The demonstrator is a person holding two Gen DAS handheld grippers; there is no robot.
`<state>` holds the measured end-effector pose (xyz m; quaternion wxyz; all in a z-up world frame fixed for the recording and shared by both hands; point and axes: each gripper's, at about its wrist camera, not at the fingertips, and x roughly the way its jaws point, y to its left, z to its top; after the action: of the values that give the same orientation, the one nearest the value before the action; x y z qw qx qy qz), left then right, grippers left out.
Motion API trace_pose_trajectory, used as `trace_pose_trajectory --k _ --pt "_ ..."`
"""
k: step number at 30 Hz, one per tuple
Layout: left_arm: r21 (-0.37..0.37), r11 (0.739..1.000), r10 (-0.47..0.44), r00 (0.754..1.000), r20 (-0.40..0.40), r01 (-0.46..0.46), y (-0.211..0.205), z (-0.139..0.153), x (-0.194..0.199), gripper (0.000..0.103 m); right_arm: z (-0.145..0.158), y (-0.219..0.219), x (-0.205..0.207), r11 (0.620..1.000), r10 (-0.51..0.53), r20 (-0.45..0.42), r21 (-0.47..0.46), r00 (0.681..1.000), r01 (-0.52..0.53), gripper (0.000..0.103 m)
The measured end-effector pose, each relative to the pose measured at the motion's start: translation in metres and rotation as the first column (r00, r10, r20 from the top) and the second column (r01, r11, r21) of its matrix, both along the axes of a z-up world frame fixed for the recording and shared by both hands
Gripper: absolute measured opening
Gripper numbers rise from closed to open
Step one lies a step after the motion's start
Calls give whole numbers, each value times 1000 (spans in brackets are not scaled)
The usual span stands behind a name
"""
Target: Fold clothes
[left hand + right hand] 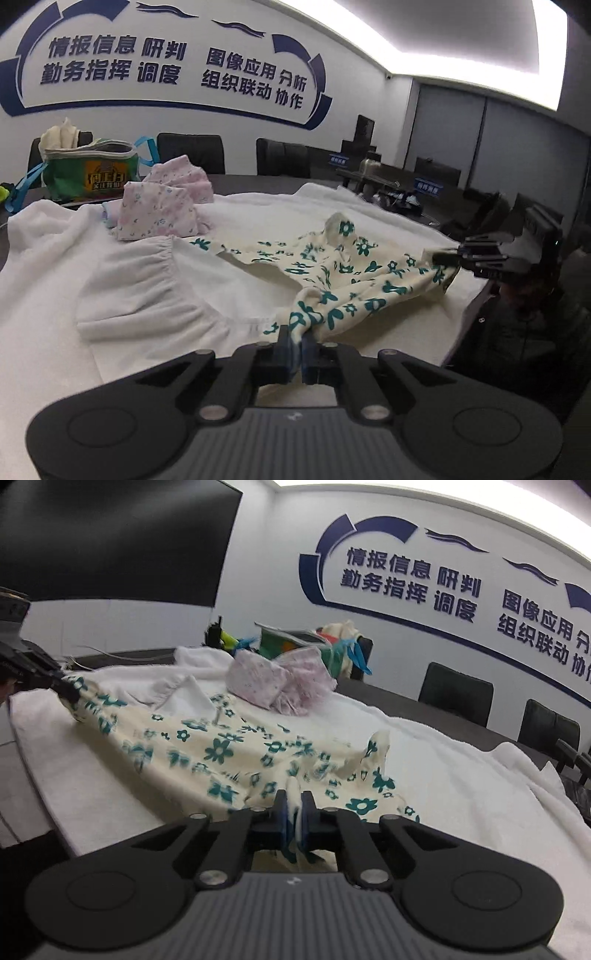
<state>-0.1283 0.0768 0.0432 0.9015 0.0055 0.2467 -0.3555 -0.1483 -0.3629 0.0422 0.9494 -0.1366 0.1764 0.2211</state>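
Left wrist view shows the left gripper (297,338) pinched tight on one corner of the cream garment with teal flowers (332,273), low in the centre of the frame. At the right edge the right gripper (448,256) clamps another corner; the right wrist view confirms cloth caught between its closed fingers. The garment sags between them over the white towel (55,266) covering the table.

To fold well, I judge both corners should rise together, keeping the edge taut, and the cloth should be laid flat before creasing.

Counted: one teal-flowered garment, one white garment (147,295) beside it, two folded pink floral pieces (155,214) at upper left, one green bag (92,170) behind them.
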Motion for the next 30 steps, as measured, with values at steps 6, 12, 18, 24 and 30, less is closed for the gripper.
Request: trace_pose_trajectory --k 6,12,18,24,30 --pt "156 988 7 1000 25 -10 -15 -31 -5 26 -16 6 0 996 -10 -95 -94 995 1 22" --pt "219 975 -57 991 125 28 -10 -36 -24 55 1 13 -18 996 37 -13 -87 999 -38 54" --pt "257 965 -89 987 135 52 -26 -35 -5 56 -25 43 -6 971 109 -52 -208 993 -118 58" --pt "179 983 34 997 75 -47 -8 -37 21 55 -40 21 17 991 -17 -106 -133 994 3 13" --pt "70 997 -34 999 25 32 5 -26 17 2 -29 22 7 991 -57 -36 -126 998 52 12"
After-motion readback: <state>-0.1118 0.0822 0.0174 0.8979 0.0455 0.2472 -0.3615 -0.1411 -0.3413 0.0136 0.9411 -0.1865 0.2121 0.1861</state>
